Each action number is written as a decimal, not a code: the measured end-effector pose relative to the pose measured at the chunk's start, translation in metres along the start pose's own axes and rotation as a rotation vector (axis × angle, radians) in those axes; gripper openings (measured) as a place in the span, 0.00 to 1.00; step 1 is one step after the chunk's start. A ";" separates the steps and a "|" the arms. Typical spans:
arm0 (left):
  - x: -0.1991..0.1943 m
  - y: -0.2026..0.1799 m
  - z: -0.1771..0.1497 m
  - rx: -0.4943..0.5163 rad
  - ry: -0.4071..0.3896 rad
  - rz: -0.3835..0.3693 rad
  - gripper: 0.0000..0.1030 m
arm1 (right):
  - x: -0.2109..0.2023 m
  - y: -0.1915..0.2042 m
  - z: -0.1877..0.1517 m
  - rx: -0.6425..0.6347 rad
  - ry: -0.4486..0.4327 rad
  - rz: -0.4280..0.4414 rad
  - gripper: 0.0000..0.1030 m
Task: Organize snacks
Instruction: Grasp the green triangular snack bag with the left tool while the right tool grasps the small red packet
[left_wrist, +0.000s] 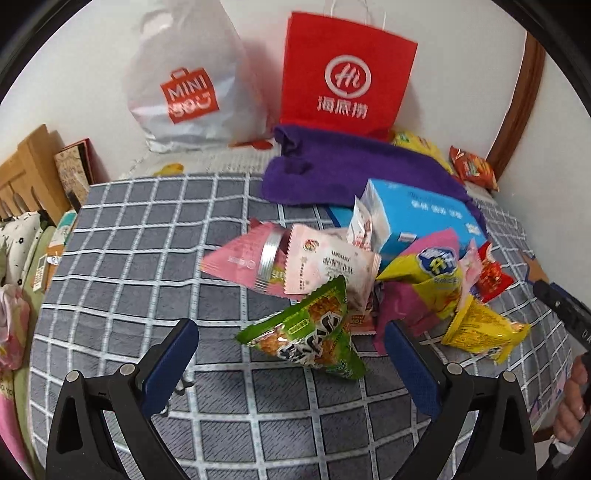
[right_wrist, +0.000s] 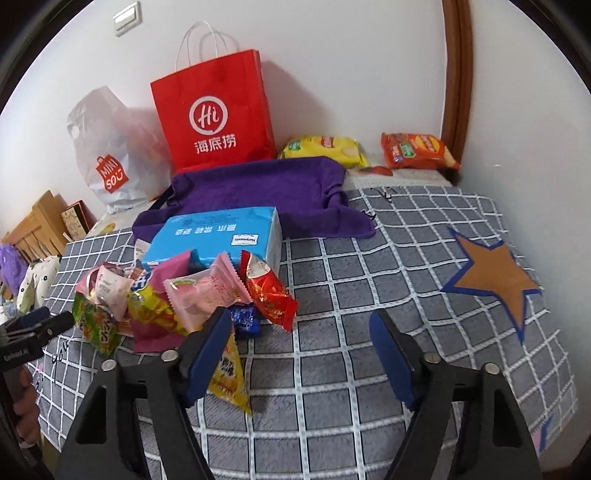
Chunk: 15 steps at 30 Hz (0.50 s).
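Note:
A heap of snack packets lies on a grey checked cloth (left_wrist: 147, 258). A green packet (left_wrist: 314, 332) lies at the heap's near edge, between and just beyond my left gripper's fingers. My left gripper (left_wrist: 291, 332) is open and empty. Behind the green packet are pink packets (left_wrist: 328, 266), a yellow packet (left_wrist: 480, 328) and a blue box (left_wrist: 417, 218). In the right wrist view the heap (right_wrist: 184, 302) sits left of my right gripper (right_wrist: 299, 325), which is open and empty. A red packet (right_wrist: 273, 295) and a yellow packet (right_wrist: 229, 373) lie by its left finger.
A purple cloth (right_wrist: 258, 192), a red paper bag (right_wrist: 214, 114) and a white plastic bag (right_wrist: 107, 155) stand at the back by the wall. Yellow (right_wrist: 325, 147) and orange (right_wrist: 417, 151) chip bags lie at the back right. A star patch (right_wrist: 495, 280) marks the cloth's right side.

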<state>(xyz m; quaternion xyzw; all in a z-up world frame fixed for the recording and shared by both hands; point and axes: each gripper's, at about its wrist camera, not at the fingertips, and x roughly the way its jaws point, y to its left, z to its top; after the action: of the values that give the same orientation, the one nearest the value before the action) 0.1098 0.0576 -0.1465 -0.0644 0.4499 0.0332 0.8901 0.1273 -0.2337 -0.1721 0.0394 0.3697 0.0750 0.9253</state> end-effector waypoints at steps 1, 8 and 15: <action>0.006 -0.002 0.000 0.005 0.009 -0.004 0.95 | 0.004 -0.001 0.001 0.001 0.005 0.010 0.70; 0.023 -0.003 -0.002 0.006 0.022 0.005 0.73 | 0.031 -0.004 0.007 -0.026 0.036 0.055 0.66; 0.022 0.009 -0.002 -0.015 0.025 -0.049 0.67 | 0.063 0.011 0.016 -0.085 0.082 0.091 0.62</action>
<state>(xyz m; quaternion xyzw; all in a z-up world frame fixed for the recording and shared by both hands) 0.1205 0.0662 -0.1661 -0.0824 0.4592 0.0138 0.8844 0.1819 -0.2125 -0.2021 0.0135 0.4015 0.1340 0.9059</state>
